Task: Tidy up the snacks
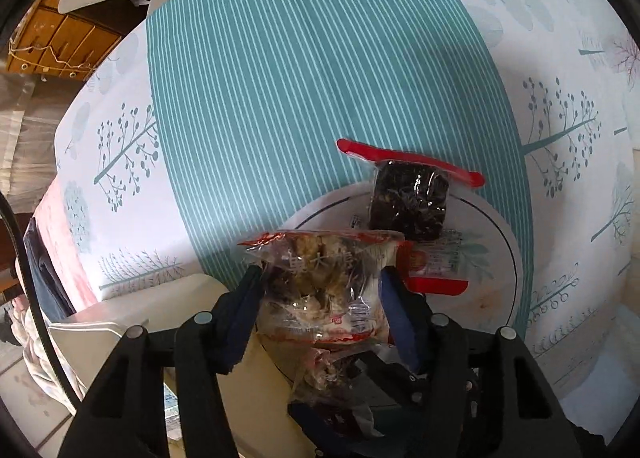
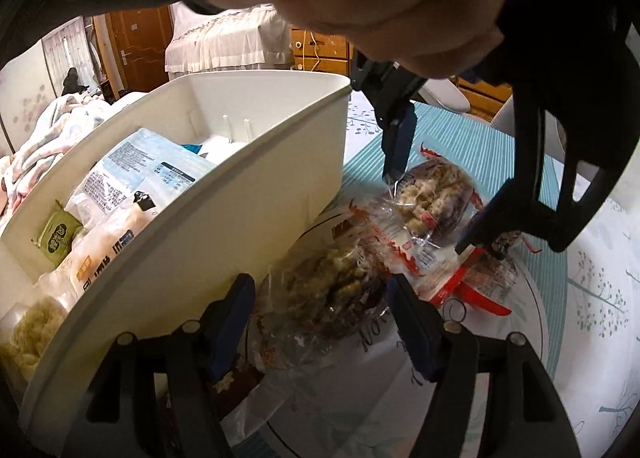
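White bin point(image 2: 224, 194) at far left of the right wrist view, tilted in frame, holding several packets: a pale blue printed pack point(image 2: 152, 166), a small green sachet point(image 2: 56, 236), white wrapped items nearer the camera. Just right of the bin wall, the plate point(image 2: 532, 298), white with a dark rim line, sits on the teal-striped tablecloth point(image 1: 320, 58). Right gripper point(image 2: 320, 298) jaws fairly wide either side of a clear snack bag point(image 2: 332, 282) lying on the plate; contact on either side cannot be told. Further right, left gripper point(image 1: 320, 278) pointing steeply down, pads pressed on a red-trimmed clear snack packet point(image 1: 320, 270) over the plate; wrapper dents at both fingers. Beyond it, a dark snack pack point(image 1: 408, 202) with a red seal strip rests across the plate's far rim.
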`<state>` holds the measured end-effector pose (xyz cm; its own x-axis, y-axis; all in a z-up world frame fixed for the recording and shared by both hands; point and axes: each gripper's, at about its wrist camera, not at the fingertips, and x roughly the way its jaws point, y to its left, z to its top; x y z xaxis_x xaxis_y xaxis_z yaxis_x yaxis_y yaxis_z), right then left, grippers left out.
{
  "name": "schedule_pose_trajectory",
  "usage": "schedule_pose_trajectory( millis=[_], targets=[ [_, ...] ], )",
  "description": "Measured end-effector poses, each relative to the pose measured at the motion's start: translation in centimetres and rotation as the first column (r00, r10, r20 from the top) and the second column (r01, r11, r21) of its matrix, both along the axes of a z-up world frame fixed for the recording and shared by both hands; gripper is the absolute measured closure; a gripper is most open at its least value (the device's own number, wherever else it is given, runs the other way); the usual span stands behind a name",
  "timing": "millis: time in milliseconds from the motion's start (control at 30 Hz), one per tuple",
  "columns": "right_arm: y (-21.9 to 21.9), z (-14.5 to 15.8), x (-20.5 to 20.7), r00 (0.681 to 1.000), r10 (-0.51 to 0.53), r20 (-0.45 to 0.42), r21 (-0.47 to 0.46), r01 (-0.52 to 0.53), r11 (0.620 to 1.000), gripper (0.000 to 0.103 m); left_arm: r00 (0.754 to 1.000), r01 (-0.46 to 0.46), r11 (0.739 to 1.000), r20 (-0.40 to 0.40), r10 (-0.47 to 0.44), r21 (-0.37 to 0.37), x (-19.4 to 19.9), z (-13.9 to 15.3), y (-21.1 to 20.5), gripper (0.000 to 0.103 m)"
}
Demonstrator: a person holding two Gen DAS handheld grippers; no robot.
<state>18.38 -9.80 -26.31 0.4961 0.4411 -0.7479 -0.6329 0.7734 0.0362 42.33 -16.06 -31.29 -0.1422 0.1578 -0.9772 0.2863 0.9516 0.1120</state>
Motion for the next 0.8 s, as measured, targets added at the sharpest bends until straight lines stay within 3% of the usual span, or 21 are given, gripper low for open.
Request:
schedule_pose_trajectory(
  millis=[200, 500, 533, 567, 800],
  targets=[
    [0.6, 0.3, 0.0, 1.000, 0.004, -0.006, -0.037, -0.004, 0.999, 0.041, 1.000, -0.031, 0.999, 0.002, 0.031, -0.025, -0.1, 0.7, 1.3, 0.052],
    [0.8, 1.1, -1.2, 0.999, -0.002, -0.039, -0.071, -0.001, 0.997, 0.060, 0.999, -0.027, 0.997, 0.030, 0.029, -0.074, -2.2, 4.1, 1.6, 0.053],
    [0.8, 1.3, -1.2, 0.999, -0.009, -0.044, -0.059, 0.006, 0.998, 0.071, 0.999, -0.027, 0.996, 0.038, 0.031, -0.083, -2.4, 4.7, 1.6, 0.053],
    [0.7, 1.4, -1.1, 0.999, -0.012, -0.049, -0.054, 0.009, 0.999, 0.103, 0.999, -0.027, 0.996, 0.042, 0.031, -0.087, -2.8, 5.4, 1.4, 0.053],
    [1.1, 1.2, -1.1, 0.991, -0.035, -0.130, -0.050, 0.029, 0.998, 0.103, 0.994, -0.043, 0.991, 0.096, 0.056, -0.130, -4.5, 9.5, 2.4, 0.053]
  ],
)
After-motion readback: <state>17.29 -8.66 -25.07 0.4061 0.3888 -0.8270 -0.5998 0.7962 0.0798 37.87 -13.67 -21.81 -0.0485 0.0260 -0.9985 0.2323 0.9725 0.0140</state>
